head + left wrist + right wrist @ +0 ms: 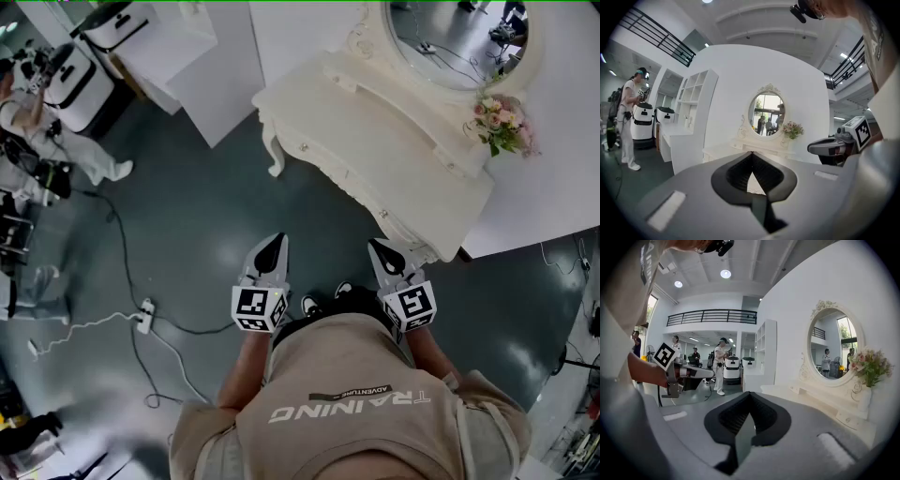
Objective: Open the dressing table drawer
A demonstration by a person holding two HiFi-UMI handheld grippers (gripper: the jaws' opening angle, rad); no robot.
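- Nearest, the left gripper [275,242] and the right gripper [380,246] are being held side by side over the dark floor [197,216], just ahead of the person's chest, and both are being pointed toward the dressing table [375,131].
- The left gripper's jaws are being kept clenched in its own view, tips meeting with nothing between them. The right gripper view is showing the same: pads pressed together and empty.
- Each gripper view is catching the other gripper off to one side with its marker cube. Only the head view is showing the two as a pair.
- A power strip [145,317] with its cable is being shown on the floor to the left by the head view alone.
- Beyond the jaw tips, a drawer front [375,208] with a small knob is being seen on the table's near face, apparently flush and untouched by either gripper. In the left gripper view that face is being hidden by the gripper's own body.
- Further back, the oval mirror [459,37] and the flowers [502,122] are being seen steeply from above. The gripper views are showing them upright.
- Farthest, a person in white [628,126] is being seen beside a shelf unit [693,117].
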